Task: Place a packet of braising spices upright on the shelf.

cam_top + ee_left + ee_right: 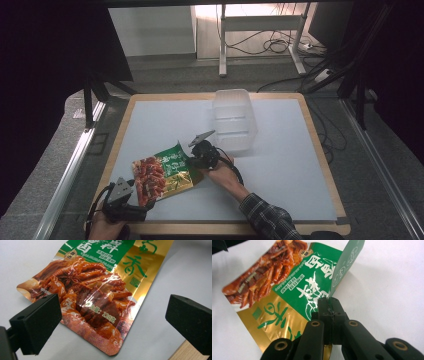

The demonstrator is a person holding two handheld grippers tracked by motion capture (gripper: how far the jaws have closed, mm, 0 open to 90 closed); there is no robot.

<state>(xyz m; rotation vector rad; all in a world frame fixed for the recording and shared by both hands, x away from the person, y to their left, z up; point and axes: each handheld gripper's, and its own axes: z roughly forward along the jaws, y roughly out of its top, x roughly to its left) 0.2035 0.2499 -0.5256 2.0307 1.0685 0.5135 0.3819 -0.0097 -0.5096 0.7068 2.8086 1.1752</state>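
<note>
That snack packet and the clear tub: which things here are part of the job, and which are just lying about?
In the job:
- snack packet
- right gripper, shut on the packet's edge
- left gripper, open, by the packet's end

Lying about:
- clear plastic tub, untouched for now
- cables on the floor

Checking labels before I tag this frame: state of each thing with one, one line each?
snack packet: sealed, lying on the mat, its green edge pinched and curled up.
clear plastic tub: empty, upright, apart from the packet.
right gripper: shut on the packet's green edge.
left gripper: open, jaws either side of the packet's red end, not touching.
</note>
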